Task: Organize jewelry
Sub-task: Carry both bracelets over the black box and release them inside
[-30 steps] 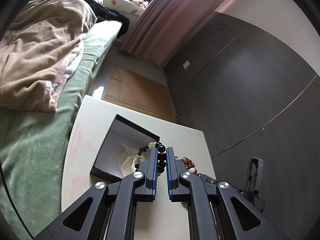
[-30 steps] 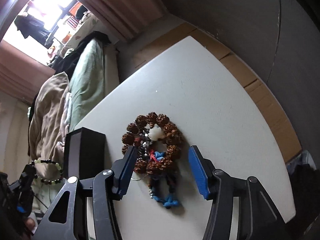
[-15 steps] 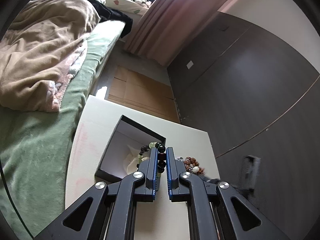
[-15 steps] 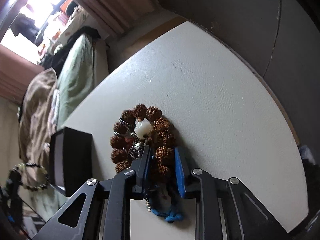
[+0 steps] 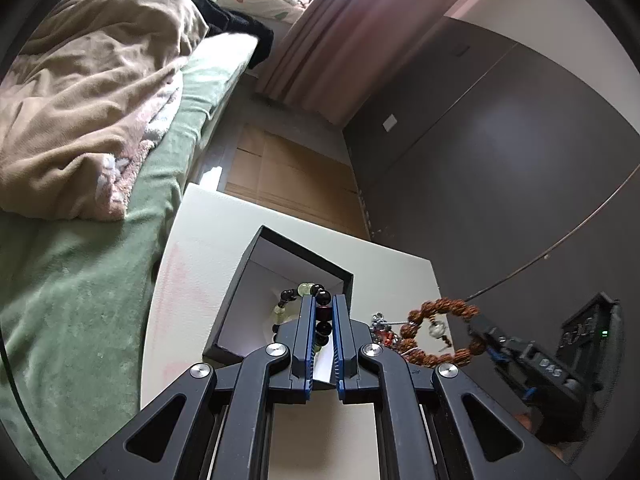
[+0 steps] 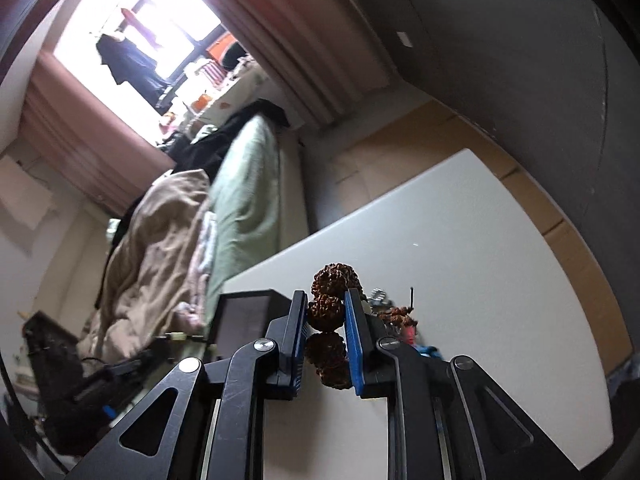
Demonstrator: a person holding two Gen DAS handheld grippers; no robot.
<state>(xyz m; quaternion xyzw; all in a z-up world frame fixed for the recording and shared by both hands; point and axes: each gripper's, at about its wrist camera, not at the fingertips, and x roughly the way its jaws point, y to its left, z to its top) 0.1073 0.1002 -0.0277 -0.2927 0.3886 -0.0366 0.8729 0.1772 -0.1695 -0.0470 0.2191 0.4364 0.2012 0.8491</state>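
**Presently on the table: two bracelets, one box, two grippers**

Item 1. Left gripper (image 5: pixel 323 322), fingers (image 5: pixel 306 320) drawn together and clamped on a bead bracelet (image 5: pixel 318 300) of dark and pale green beads. The bracelet hangs over the open black box (image 5: pixel 240 300), at the box's 3 o'clock side; its far loop shows against the white lining.

Item 2. Black box, lid off, white inside, standing on the white table (image 5: pixel 208 240) near the edge that faces the bed (image 5: pixel 80 300). From the right wrist view the box (image 6: pixel 244 312) sits at 9 o'clock of the right gripper.

Item 3. Right gripper (image 6: pixel 326 320), fingers (image 6: pixel 354 332) having just closed onto a seed bracelet (image 6: pixel 328 312) of rough brown beads; the pads press one bead from either side. Seen from the left wrist, this bracelet (image 5: pixel 440 332) hangs as an open ring clear of the table, at 3 o'clock of the left gripper, with a pale bead inside the ring and a red and silver charm cluster trailing at its 9 o'clock.

Item 4. Bed, green cover, a tan blanket (image 5: pixel 88 100) heaped on it, at 9 o'clock of the table.
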